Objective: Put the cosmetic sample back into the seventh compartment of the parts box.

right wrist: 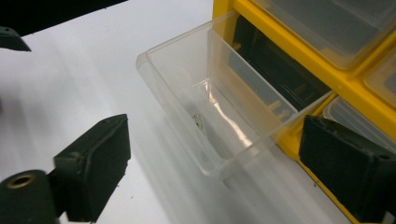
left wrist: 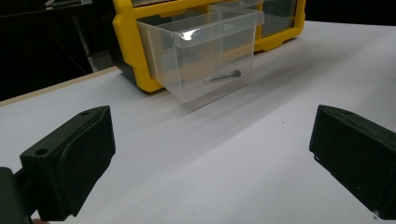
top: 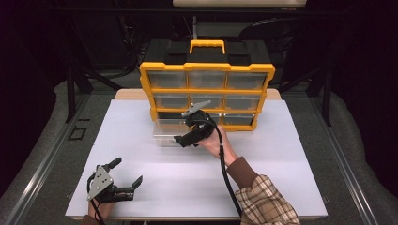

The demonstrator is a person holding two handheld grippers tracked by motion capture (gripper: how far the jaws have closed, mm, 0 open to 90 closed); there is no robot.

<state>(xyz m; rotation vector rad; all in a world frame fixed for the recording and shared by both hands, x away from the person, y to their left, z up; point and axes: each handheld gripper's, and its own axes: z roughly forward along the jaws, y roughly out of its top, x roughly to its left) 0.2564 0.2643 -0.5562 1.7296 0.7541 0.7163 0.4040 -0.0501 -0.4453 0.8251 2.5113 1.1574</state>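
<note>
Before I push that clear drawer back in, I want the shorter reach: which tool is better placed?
Probably the right tool: it hangs open beside the pulled-out drawer. The left tool sits open near the table's front edge.

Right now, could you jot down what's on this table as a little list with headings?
Cabinet: yellow drawer cabinet at the table's far side
Open drawer: clear drawer pulled out from the bottom row
Inside drawer: one small dark screw
Right gripper: above the drawer, jaws open, nothing between them
Left gripper: near the table's front edge, jaws open, empty
Table: white tabletop
</note>
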